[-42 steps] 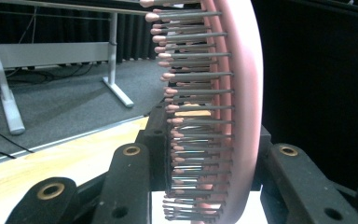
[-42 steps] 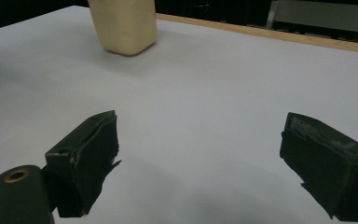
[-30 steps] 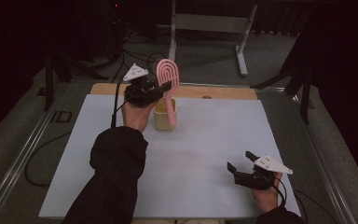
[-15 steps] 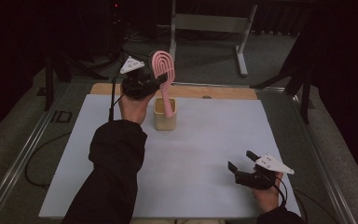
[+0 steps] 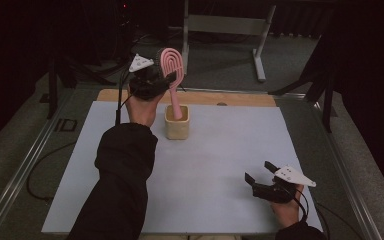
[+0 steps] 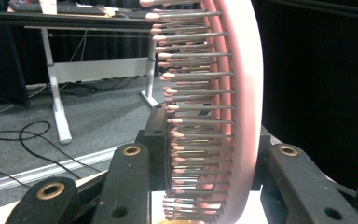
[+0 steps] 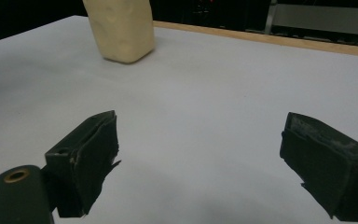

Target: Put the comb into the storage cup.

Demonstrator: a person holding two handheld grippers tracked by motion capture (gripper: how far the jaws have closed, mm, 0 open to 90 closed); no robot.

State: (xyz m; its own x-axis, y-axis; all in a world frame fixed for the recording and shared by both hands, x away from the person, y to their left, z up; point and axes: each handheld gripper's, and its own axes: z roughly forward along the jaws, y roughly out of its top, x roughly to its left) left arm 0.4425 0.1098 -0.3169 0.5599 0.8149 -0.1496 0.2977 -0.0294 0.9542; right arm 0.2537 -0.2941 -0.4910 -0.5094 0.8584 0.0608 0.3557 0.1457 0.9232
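Note:
A pink hairbrush (image 5: 171,67) stands nearly upright with its handle down inside a cream square cup (image 5: 177,128) at the back of the white table. My left gripper (image 5: 166,80) is shut on the brush's head, above the cup. In the left gripper view the brush (image 6: 223,102) sits edge-on between the black jaws, its bristles pointing left. Near the table's front right, my right gripper (image 5: 260,172) rests low over the surface, open and holding nothing. In the right gripper view the cup (image 7: 120,28) stands far ahead, beyond my right gripper (image 7: 200,154).
The white mat (image 5: 220,150) covers the table, with a wooden strip (image 5: 240,99) along its back edge. Beyond it stands a grey metal frame (image 5: 230,25) on the floor. Cables (image 5: 35,180) trail off the table's left side.
My left gripper has lifted the pink brush up and slightly back, so less of the handle sits in the cup. The right gripper has stayed where it was.

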